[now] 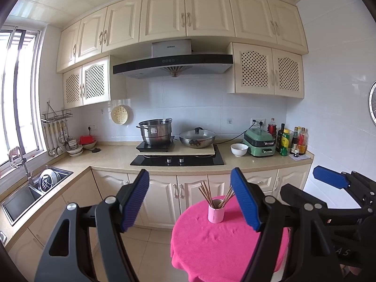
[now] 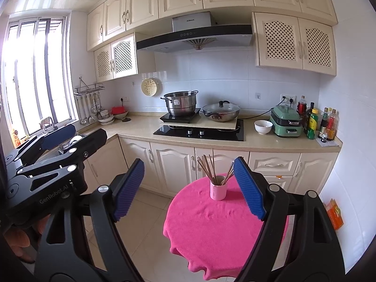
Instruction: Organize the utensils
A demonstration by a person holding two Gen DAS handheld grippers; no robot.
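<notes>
A pink cup (image 1: 216,212) (image 2: 218,190) stands upright on a round table under a pink cloth (image 1: 218,246) (image 2: 211,230). Several brown chopsticks (image 1: 206,192) (image 2: 206,166) stand in the cup and fan out. My left gripper (image 1: 190,199) is open and empty, held above and in front of the table. My right gripper (image 2: 190,188) is open and empty too, at about the same height. The right gripper shows at the right edge of the left wrist view (image 1: 333,181). The left gripper shows at the left of the right wrist view (image 2: 58,138).
A kitchen counter (image 1: 112,157) runs behind the table with a hob (image 1: 176,159), a steel pot (image 1: 156,131), a lidded wok (image 1: 197,137), a white bowl (image 1: 239,150), a green cooker (image 1: 259,142) and bottles (image 1: 291,141). A sink (image 1: 35,190) is at the left. Ladles (image 1: 55,138) hang by the window.
</notes>
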